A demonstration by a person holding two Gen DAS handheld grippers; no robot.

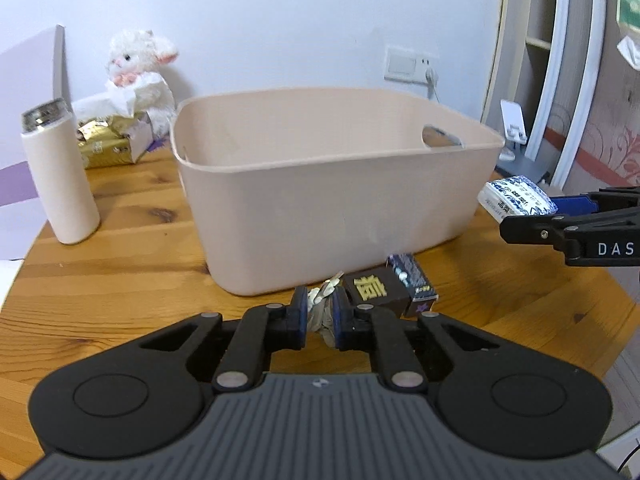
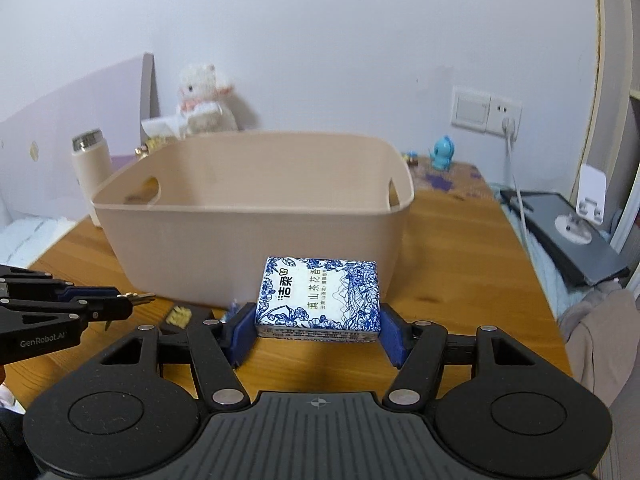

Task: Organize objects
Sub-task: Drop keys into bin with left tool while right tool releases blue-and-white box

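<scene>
On the wooden desk (image 2: 460, 232), a beige plastic bin (image 2: 256, 216) with cut-out handles is stood near the middle, and both tongs are held just short of its near wall. The right tongs (image 2: 318, 330) are spread fairly wide and closed on a blue-and-white tissue pack (image 2: 320, 296), which is gripped by its two short ends and carried clear of the desk, below the level of the bin's rim. The left tongs (image 1: 320, 314) are drawn narrow on a small bunch of keys (image 1: 326, 300), part of which hangs below the pads. Two small dark boxes, one with a gold character (image 1: 374, 290) and one purple (image 1: 414, 284), are left lying on the desk, close against the bin's front wall. A cream flask (image 1: 60, 176), a plush rabbit (image 1: 138, 76) and a gold tissue packet (image 1: 106, 144) are seen further back, apart from the bin.

The step in hand is judged to be the lifting of both items over the rim. Several failures could be expected. The soft tissue pack could be buckled or squeezed out if grip pressure is raised, or caught on the rim if it is not lifted high enough, whereby the light bin could be pushed backward. The keys, held by little metal, could be slipped or swung free during a quick lift. The two tongs could also be brought into collision if both are moved to the bin's middle at once.
</scene>
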